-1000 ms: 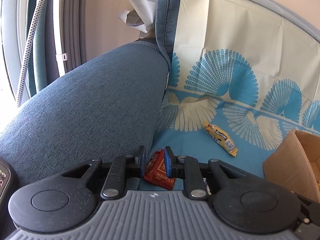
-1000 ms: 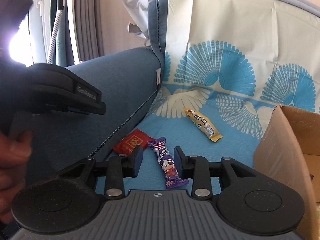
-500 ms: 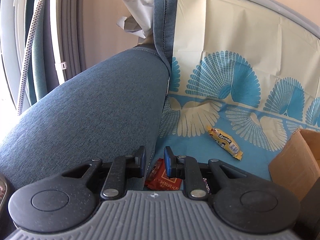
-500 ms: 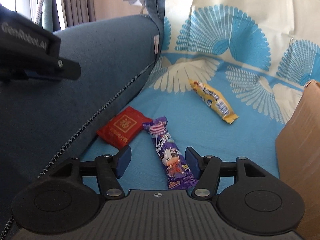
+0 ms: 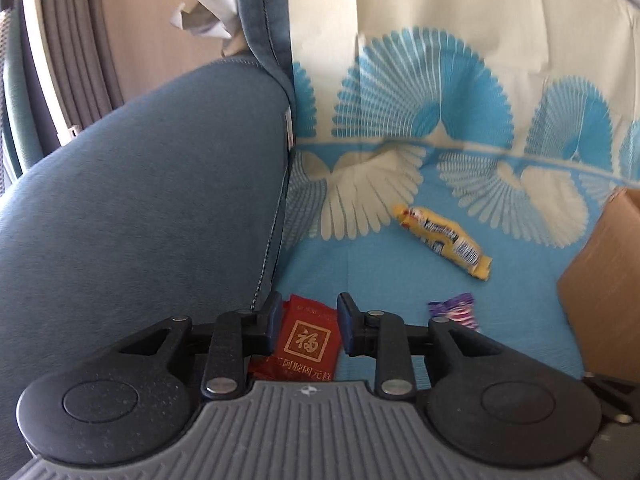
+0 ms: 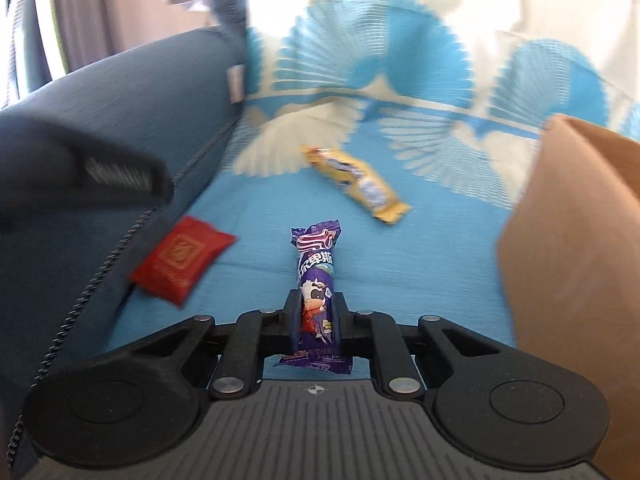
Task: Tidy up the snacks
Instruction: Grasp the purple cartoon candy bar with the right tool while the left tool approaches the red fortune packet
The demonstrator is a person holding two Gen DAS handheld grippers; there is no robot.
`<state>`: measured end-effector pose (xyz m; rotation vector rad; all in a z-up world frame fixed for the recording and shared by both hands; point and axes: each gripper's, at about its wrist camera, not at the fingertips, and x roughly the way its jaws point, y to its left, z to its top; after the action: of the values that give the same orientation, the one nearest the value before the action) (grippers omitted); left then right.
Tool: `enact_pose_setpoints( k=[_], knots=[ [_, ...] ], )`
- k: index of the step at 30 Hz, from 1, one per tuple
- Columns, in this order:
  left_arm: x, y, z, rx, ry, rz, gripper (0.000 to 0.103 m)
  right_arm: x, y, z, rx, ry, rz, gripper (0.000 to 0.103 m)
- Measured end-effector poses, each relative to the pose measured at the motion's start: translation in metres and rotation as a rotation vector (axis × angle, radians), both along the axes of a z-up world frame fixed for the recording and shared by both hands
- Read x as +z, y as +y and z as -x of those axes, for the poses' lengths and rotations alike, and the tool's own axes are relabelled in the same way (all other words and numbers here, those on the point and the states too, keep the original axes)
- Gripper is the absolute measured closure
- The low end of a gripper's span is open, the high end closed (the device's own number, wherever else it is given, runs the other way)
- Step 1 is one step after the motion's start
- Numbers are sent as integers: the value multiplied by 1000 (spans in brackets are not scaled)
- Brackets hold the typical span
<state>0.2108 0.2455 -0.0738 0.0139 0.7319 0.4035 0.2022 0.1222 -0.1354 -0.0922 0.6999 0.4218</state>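
My right gripper [image 6: 315,312] is shut on a purple snack bar [image 6: 316,264] that points forward over the blue sofa cover. My left gripper [image 5: 307,318] is open, its jaws standing on either side of a red snack packet [image 5: 306,340] without touching it. The red packet also shows in the right wrist view [image 6: 182,258], lying by the sofa arm. A yellow snack bar [image 5: 444,236] lies farther back on the cover, also seen in the right wrist view [image 6: 356,180]. The purple bar's end shows in the left wrist view [image 5: 454,310].
A brown cardboard box [image 6: 572,236] stands at the right, also seen in the left wrist view [image 5: 604,280]. The blue sofa arm [image 5: 140,208] rises on the left. The patterned cover [image 5: 420,128] runs up the sofa back.
My right gripper has closed on the purple bar, which lay between its open jaws before. My left gripper has opened wider and moved forward over the red packet.
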Motion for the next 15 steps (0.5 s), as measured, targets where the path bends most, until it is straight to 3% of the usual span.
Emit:
enact_pose_setpoints(
  k=[5,7,9,11,15],
  knots=[
    [-38,-14,-30,-3,160,-106,43,1,-4,-1,-28,36,0,87],
    [-50,-8,-38,27,193,-81,41,0,-5,0,-28,43,8,87],
    [-50,3,-38,54,161,-15,44,-2,-7,0,-31,52,14,87],
    [-49,11,-36,69,145,54,54,-4,-9,2,-49,74,19,87],
    [-44,17,-28,72,130,153,59,-3,-13,9,-25,76,19,87]
  ],
)
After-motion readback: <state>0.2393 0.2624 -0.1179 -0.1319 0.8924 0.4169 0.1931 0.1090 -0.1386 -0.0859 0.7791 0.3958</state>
